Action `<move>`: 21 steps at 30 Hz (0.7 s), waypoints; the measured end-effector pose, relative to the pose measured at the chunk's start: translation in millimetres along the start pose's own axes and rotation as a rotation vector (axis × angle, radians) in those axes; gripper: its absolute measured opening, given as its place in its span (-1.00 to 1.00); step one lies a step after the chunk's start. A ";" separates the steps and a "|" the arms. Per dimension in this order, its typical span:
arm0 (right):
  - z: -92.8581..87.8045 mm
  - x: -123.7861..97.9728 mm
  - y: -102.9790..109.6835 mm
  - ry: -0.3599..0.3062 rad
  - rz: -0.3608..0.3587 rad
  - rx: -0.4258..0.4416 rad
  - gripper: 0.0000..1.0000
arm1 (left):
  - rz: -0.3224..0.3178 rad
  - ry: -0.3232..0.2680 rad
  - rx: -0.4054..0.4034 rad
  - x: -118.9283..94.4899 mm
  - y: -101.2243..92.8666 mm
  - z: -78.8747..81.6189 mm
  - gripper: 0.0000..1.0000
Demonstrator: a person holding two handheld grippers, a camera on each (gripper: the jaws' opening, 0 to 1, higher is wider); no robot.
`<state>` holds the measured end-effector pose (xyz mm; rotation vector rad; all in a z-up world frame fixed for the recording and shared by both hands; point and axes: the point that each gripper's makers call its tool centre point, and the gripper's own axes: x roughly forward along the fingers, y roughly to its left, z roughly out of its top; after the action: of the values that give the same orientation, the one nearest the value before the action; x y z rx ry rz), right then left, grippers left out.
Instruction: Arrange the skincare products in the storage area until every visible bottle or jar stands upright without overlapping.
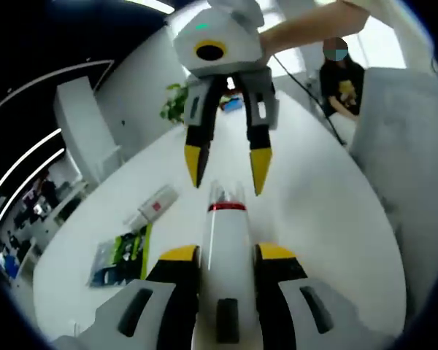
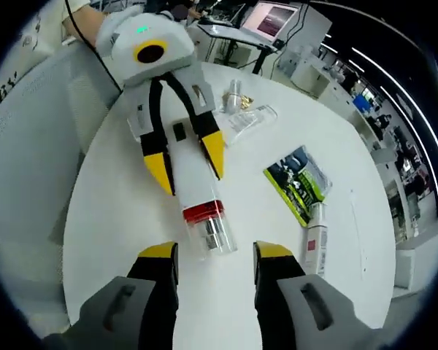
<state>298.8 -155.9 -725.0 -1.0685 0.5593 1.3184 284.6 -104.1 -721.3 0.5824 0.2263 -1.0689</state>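
A white bottle (image 1: 226,240) with a red band and a clear cap lies along my left gripper (image 1: 227,253), whose yellow-tipped jaws are shut on its body. In the right gripper view the same bottle (image 2: 192,175) points cap-first toward me, held above the white table (image 2: 109,219) by the left gripper (image 2: 187,164). My right gripper (image 2: 215,251) stands open, its tips level with the end of the clear cap (image 2: 213,235) and apart from it. Seen from the left gripper view, the right gripper (image 1: 227,168) faces the cap from the far side.
On the table lie a green-and-black packet (image 2: 299,182) (image 1: 120,255), a white tube with a red label (image 2: 317,244) (image 1: 153,206), a clear packet (image 2: 250,118) and a small silver bottle (image 2: 233,95). A person (image 1: 343,80) sits beyond the table's far edge.
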 end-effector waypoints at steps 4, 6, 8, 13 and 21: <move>-1.0 8.3 5.0 0.010 -0.004 -0.041 -0.24 | -0.009 -0.009 0.013 -1.6 -2.2 5.8 -0.45; -1.3 11.1 6.1 0.011 -0.005 -0.045 -0.27 | -0.016 -0.017 0.017 -2.6 -3.1 8.0 -0.45; -0.9 12.3 4.9 -0.002 -0.012 -0.041 -0.26 | -0.022 -0.025 0.022 -3.4 -3.9 9.6 -0.45; -0.5 8.6 4.8 0.003 -0.012 -0.077 -0.39 | -0.030 -0.047 -0.001 -5.1 -4.6 13.9 -0.45; 6.1 -2.0 7.0 0.002 -0.004 -0.114 -0.43 | -0.037 -0.057 0.006 -5.8 -6.4 15.9 -0.44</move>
<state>290.3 -152.3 -722.7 -1.1638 0.4879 1.3588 274.7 -110.7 -707.8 0.5540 0.1851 -1.1203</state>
